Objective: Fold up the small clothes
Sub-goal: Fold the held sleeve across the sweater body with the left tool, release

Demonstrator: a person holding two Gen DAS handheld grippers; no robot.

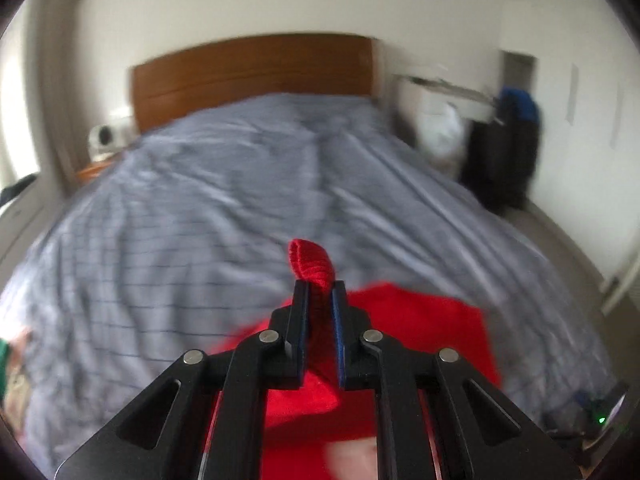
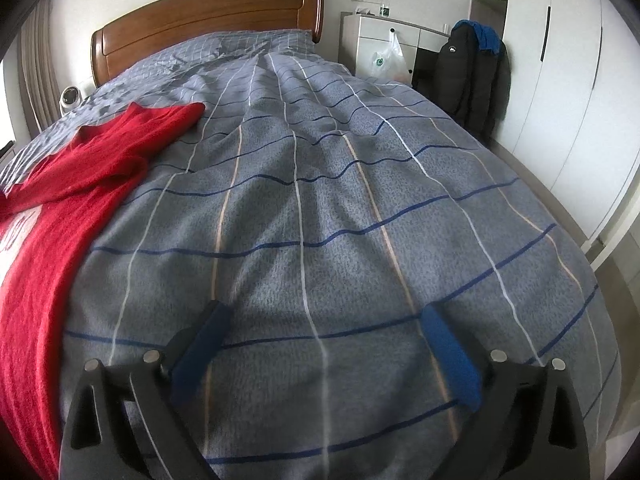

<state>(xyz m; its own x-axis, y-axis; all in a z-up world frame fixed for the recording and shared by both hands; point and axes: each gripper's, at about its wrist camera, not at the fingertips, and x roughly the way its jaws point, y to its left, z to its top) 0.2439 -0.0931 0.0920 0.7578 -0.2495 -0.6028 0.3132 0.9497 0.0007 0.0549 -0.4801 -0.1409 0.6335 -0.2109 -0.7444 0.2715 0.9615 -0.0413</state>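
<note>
So the left gripper (image 1: 320, 286) has its two black fingers pinched nearly together on a ribbed cuff or hem of the bright red knitted sweater (image 1: 420, 328), and a little loop of that ribbing pokes up above the fingertips. The rest of the red knit hangs and spreads below and behind the jaws, over the grey-blue checked duvet (image 1: 200, 200) on the bed. That whole view is pretty motion-blurred, so I can't tell which part of the garment it's actually got.

The right gripper (image 2: 324, 314) is spread wide with nothing between its blue pads (image 2: 450, 354), hovering low over bare duvet (image 2: 340, 200). From this side the sweater (image 2: 60, 208) lies along the left edge of the bed, one sleeve stretched toward the brown wooden headboard (image 2: 208, 12).

A black jacket (image 2: 468, 76) hangs by the white wardrobe (image 2: 560, 80) on the right.
</note>
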